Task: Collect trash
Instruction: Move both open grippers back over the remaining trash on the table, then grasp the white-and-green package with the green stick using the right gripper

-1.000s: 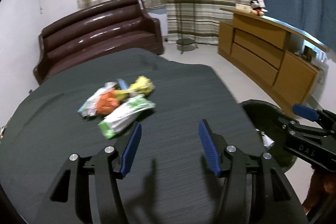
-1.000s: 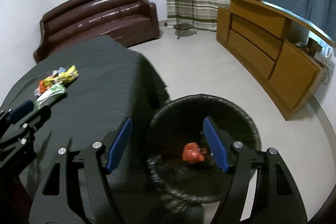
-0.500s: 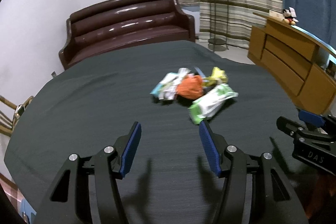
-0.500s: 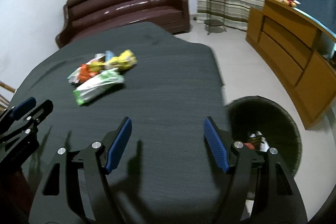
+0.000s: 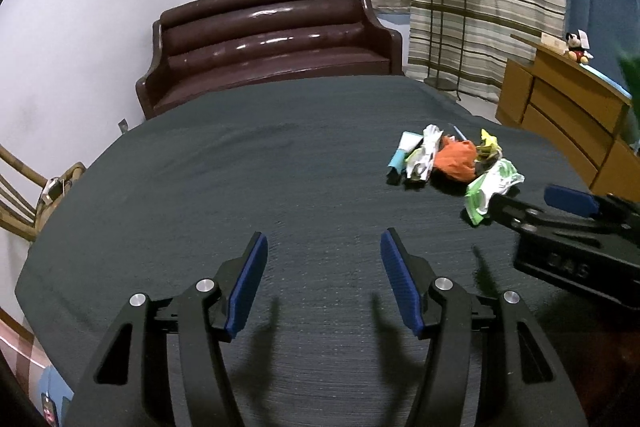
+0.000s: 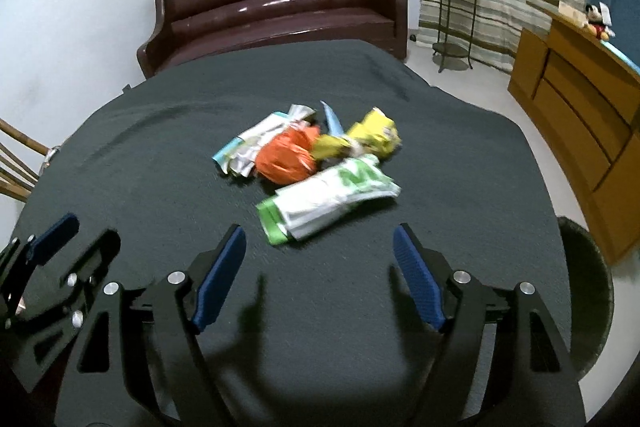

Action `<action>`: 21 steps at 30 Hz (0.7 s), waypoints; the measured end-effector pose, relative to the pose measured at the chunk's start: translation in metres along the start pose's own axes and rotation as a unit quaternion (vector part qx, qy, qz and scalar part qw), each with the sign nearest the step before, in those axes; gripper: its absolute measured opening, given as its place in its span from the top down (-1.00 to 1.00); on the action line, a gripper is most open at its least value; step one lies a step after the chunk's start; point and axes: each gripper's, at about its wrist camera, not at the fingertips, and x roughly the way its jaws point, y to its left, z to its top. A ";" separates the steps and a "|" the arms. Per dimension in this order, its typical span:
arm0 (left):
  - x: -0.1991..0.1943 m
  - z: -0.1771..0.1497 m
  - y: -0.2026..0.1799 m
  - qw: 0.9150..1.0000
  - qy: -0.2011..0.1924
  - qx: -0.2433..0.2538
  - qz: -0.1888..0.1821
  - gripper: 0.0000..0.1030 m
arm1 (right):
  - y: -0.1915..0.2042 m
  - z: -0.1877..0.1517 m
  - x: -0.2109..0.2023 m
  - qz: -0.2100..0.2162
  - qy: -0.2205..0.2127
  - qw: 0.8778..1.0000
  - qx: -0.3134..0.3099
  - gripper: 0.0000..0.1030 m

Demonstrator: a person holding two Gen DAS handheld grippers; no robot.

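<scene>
The right gripper (image 6: 318,253), jaws spread, empty and just widened, hangs over the dark table (image 6: 160,155) facing the green-and-white wrapper (image 6: 328,195), nearest piece of the trash pile (image 6: 308,155) at mid-table. The left gripper (image 5: 322,263), also spread and empty, points at bare cloth. A clean pick likely means straddling the wrapper's narrow width and closing low, then carrying it to the bin (image 6: 588,291) at the table's right edge.
</scene>
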 end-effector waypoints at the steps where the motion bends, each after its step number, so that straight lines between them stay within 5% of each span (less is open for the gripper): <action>1: 0.001 0.000 0.001 1.000 0.001 -0.002 -0.002 -0.13 | 0.004 0.001 0.004 -0.006 0.001 1.000 -0.001 -0.46; 14: 0.008 -0.001 -0.006 0.999 0.009 -0.003 -0.037 -0.13 | -0.022 -0.003 0.021 -0.060 0.035 0.997 0.021 -0.46; 21: 0.009 0.000 -0.007 0.999 0.008 -0.005 -0.036 -0.13 | -0.027 -0.005 0.018 -0.050 0.032 0.998 0.032 -0.46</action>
